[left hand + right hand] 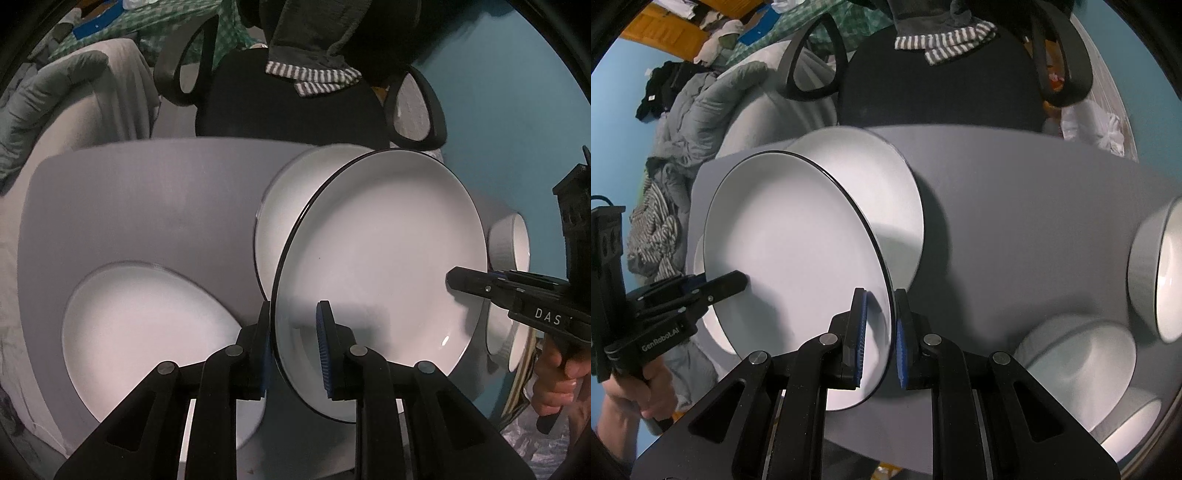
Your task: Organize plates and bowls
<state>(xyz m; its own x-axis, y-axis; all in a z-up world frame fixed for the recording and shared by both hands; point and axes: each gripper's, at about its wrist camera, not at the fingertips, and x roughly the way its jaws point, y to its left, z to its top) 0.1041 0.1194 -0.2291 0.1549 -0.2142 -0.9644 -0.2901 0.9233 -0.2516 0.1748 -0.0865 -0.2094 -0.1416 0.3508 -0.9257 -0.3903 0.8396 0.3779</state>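
Observation:
A white plate with a thin black rim (388, 258) (798, 251) hangs tilted above the grey table (147, 206) (1015, 221), held from both sides. My left gripper (293, 347) (737, 282) is shut on its left edge, the rim running between the blue pads. On the opposite edge my right gripper (881, 336) (456, 282) is shut as well. A second white plate (280, 221) (890, 184) lies on the table just behind and under the held one. A third plate (147, 325) rests at the table's left. White ribbed bowls (1082, 362) (1160, 266) (511, 243) stand to the right.
A black office chair (288, 110) (942, 92) with a striped cloth (314, 75) draped on it stands behind the table. Grey bedding (701, 103) and piled clothes lie to the left. A person's hand (557, 373) grips the right tool's handle.

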